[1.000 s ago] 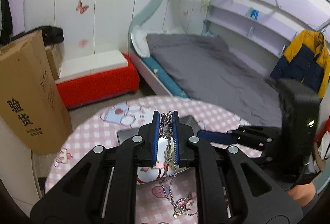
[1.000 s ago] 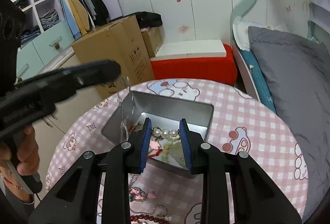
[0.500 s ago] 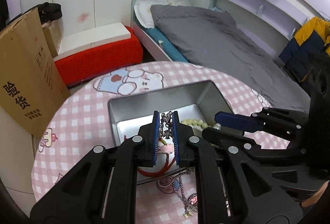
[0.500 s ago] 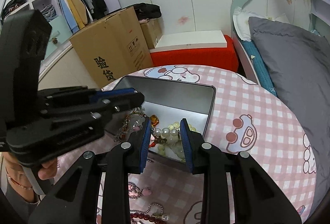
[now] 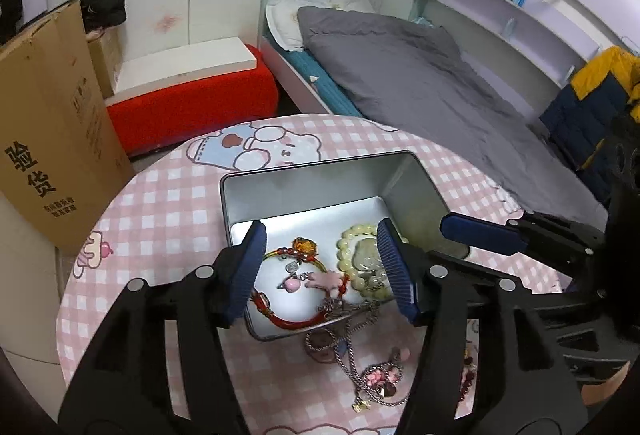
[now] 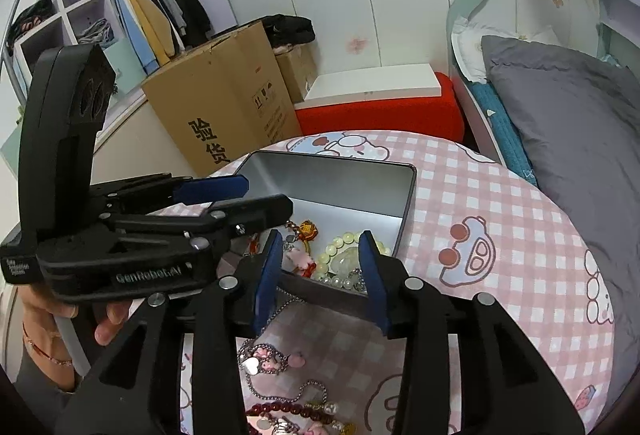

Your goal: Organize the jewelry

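Even indoor light, sharp center, heavy fisheye warp + dark corners.

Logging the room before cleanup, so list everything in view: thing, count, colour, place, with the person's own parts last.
Metal tin: one, silver, open on the table.
Bead bracelet: one, pale green, inside the tin.
Red cord bracelet: one, red, inside the tin.
Chain necklace: one, silver, draped over the tin's near rim onto the table.
Table: one, pink check with cartoon prints, round.
Cardboard box: one, brown, left of the table.
Bench: one, red with white top, by the wall.
Bed: one, grey cover, at right.
Left gripper: black, blue pads, jaws opening, nothing clamped.
Right gripper: same, jaws opening, empty.
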Demonstrator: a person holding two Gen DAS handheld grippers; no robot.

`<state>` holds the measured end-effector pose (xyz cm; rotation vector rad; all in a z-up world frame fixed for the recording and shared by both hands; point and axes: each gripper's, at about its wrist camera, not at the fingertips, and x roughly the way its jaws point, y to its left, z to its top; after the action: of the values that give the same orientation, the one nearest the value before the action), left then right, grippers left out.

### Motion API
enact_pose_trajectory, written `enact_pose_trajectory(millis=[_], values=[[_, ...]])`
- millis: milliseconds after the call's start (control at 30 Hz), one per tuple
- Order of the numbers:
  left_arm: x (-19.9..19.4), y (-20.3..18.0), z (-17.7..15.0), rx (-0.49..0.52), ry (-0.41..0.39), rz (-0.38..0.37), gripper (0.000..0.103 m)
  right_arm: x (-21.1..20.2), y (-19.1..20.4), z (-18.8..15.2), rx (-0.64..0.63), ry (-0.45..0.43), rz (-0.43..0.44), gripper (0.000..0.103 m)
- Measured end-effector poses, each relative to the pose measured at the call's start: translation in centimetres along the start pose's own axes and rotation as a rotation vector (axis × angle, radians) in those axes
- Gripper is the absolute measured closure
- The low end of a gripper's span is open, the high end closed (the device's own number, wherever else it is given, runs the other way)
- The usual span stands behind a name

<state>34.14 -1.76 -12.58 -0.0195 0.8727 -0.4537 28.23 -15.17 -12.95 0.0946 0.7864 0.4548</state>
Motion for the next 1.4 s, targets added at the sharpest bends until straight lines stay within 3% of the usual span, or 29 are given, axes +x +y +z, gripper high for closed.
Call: enact_pose_trajectory(millis=[267, 500, 800, 1100, 1267, 1400], values=[[-2.9, -0.3, -0.9, 0.005, -0.051, 0.005, 0.046, -2.0, 0.6, -0.6, 0.0, -0.018, -0.003, 0.066], [-4.8, 0.6, -4.3, -0.013, -0.056, 0.037, 0.045, -3.2, 2.3, -3.1, -0.035, 0.01, 0.005, 0.065], [-4.9, 2.2, -8.6, -0.065, -0.008, 0.069, 0.045, -0.6, 5.5, -7.1, -0.134, 0.116, -0.013, 0.062], [-4.9, 3.8, -10.9, -0.117, 0.015, 0.07, 0.045, 2.8, 7.7, -7.5, -0.252, 0.144, -0.078, 0.062], [-4.8, 3.8, -11.2, -0.123, 0.016, 0.061, 0.045, 3.2, 7.7, -8.2, -0.31, 0.135, -0.154, 0.089], [-4.6, 3.4, -11.1, -0.111, 0.012, 0.048, 0.045, 1.9, 6.3, -7.7, -0.26, 0.109, -0.126, 0.09]])
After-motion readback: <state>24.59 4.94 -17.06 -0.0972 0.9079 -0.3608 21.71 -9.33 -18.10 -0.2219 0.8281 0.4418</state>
